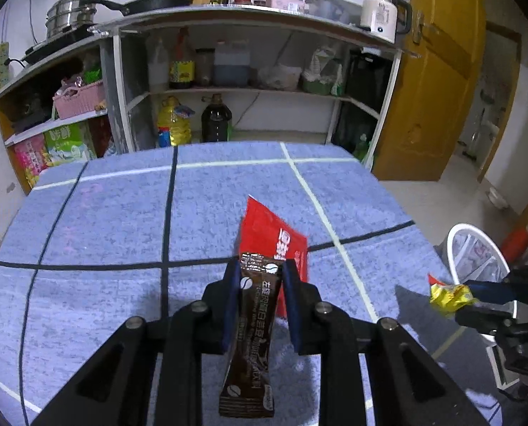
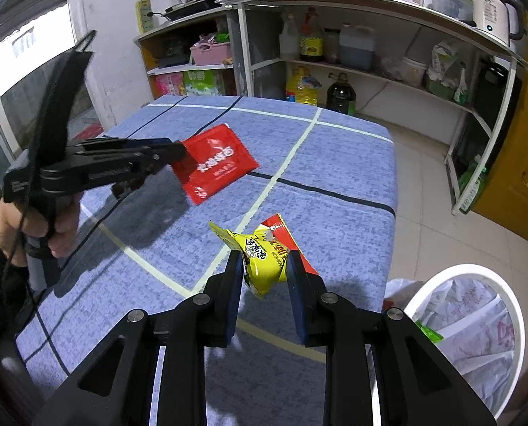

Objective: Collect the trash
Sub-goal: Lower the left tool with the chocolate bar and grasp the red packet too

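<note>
My left gripper [image 1: 260, 273] is shut on a brown coffee sachet [image 1: 251, 340] and a red packet [image 1: 274, 238] behind it, both lifted above the blue checked tablecloth [image 1: 104, 220]. In the right wrist view the left gripper [image 2: 178, 152] holds the red packet [image 2: 214, 163] in the air. My right gripper [image 2: 264, 266] is shut on a yellow and red snack wrapper [image 2: 264, 259] near the table's right edge. It also shows in the left wrist view [image 1: 477, 298] with the wrapper [image 1: 448, 296]. A white trash bin [image 2: 477, 319] with a plastic liner stands on the floor at the right.
Open kitchen shelves [image 1: 249, 88] with oil bottles, jars and bags stand behind the table. A pot, pan and kettle [image 1: 381, 14] sit on top. A yellow wooden door [image 1: 434, 81] is at the right. The bin also shows in the left wrist view [image 1: 477, 248].
</note>
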Tool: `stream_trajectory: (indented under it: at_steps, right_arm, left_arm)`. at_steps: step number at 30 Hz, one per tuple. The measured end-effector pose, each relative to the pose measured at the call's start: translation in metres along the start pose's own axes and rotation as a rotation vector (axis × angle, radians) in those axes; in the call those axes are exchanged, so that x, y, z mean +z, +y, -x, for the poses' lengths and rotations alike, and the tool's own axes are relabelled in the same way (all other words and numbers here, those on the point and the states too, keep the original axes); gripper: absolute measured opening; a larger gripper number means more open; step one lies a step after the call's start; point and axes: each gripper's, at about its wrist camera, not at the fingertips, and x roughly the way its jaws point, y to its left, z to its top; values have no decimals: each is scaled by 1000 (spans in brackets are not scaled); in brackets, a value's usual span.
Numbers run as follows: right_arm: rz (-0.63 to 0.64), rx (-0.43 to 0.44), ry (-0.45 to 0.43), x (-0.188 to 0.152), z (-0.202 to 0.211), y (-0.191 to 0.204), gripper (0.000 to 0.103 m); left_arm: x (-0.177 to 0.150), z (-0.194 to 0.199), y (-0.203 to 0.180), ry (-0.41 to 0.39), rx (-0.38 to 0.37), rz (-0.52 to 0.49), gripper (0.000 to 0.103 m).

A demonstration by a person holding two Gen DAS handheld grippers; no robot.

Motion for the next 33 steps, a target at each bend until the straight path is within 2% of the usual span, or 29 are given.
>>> stream_trajectory:
  at_steps: [8, 23, 25, 27, 33]
  right_arm:
    - [-4, -4, -13, -1, 6, 1, 26]
    - [-34, -25, -43, -9, 31, -13, 26]
    - [-39, -27, -46, -11, 34, -15, 26]
    - [-42, -28, -50, -13, 38, -17, 26]
    - [-49, -27, -55, -13, 39, -21, 26]
  left_arm:
    - [8, 33, 1, -70, -18, 9, 24]
    - [27, 75, -30, -168, -69, -30, 24]
    - [28, 71, -29, -153, -66, -27, 25]
    - [26, 60, -24, -141, -13, -38, 25]
    - [10, 10, 2, -23, -1, 20, 25]
